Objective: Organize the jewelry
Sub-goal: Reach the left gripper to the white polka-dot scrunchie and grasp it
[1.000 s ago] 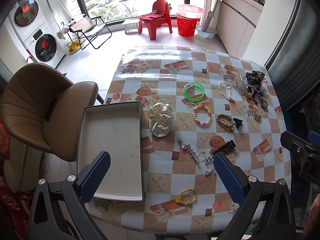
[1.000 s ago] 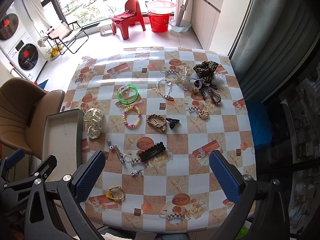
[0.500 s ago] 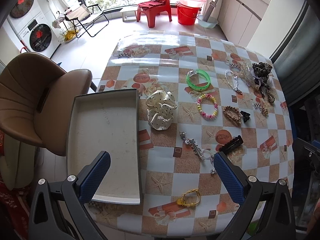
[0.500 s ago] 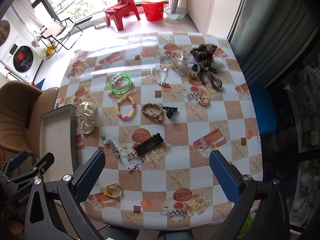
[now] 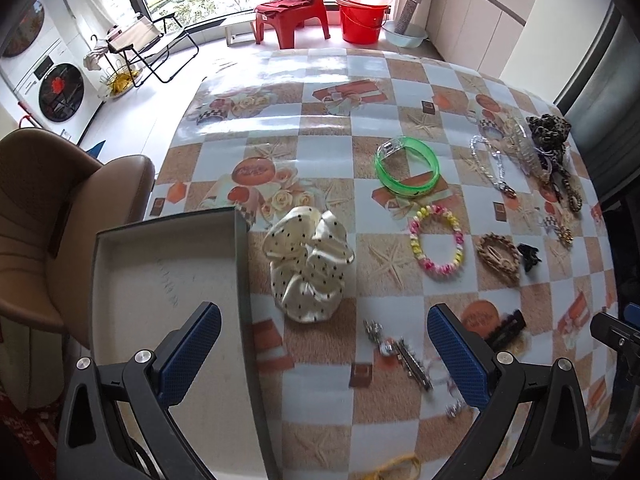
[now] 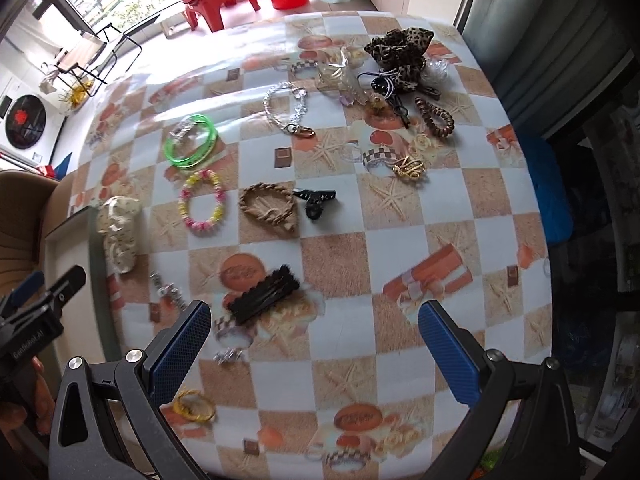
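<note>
Jewelry and hair pieces lie scattered on the checkered tablecloth. A cream polka-dot scrunchie (image 5: 308,268) rests just right of the shallow grey tray (image 5: 240,264), which holds nothing. Further right are green bangles (image 5: 408,166), a pink-yellow bead bracelet (image 5: 436,242) and a braided brown clip (image 5: 498,256). My left gripper (image 5: 324,348) hangs open above the tray's edge and a silver clip (image 5: 400,354). My right gripper (image 6: 314,344) is open over a black hair clip (image 6: 264,294), with nothing between its fingers. A yellow band (image 6: 194,406) lies by its left finger.
A leopard scrunchie (image 6: 400,56), a silver chain (image 6: 286,108), a coil tie (image 6: 434,116) and a gold piece (image 6: 410,168) crowd the far right corner. A brown chair (image 5: 44,216) stands left of the table. The left gripper's body (image 6: 36,320) shows at the right view's left edge.
Both grippers have come lower and forward toward the table, so the items look larger. The jaws stay open. Nothing on the table has shifted.
</note>
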